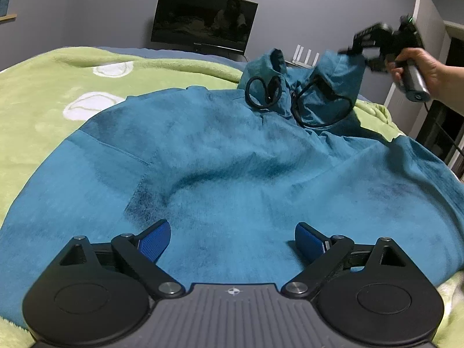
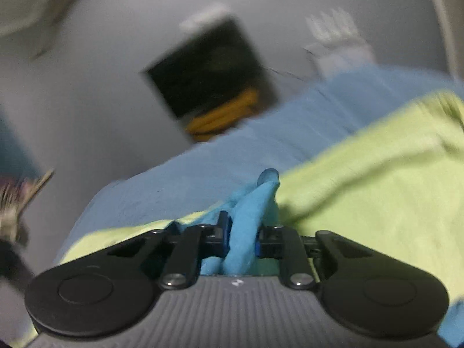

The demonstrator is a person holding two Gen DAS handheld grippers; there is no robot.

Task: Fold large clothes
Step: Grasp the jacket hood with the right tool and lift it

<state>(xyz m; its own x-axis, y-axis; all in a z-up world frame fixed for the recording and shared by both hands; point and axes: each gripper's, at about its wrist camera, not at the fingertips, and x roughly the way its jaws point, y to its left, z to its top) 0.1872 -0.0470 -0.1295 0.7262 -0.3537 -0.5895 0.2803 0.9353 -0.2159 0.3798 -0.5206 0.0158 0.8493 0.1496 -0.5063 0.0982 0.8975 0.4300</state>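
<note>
Teal hoodie (image 1: 232, 156) lies spread on the green blanket (image 1: 43, 92) covering the bed, hood bunched at the far end with black drawcord loops (image 1: 262, 91). Left claw (image 1: 232, 239) hangs released just above the hoodie's near part, nothing between its blue pads (image 1: 153, 239). Right claw (image 2: 242, 236) is clenched on a fold of the teal fabric, lifted over the blanket; that view is blurred.

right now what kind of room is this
Most likely a bedroom. A teal hoodie lies spread on a bed with a green blanket, a dark screen stands against the grey wall behind, and a white router sits beside it.
</note>
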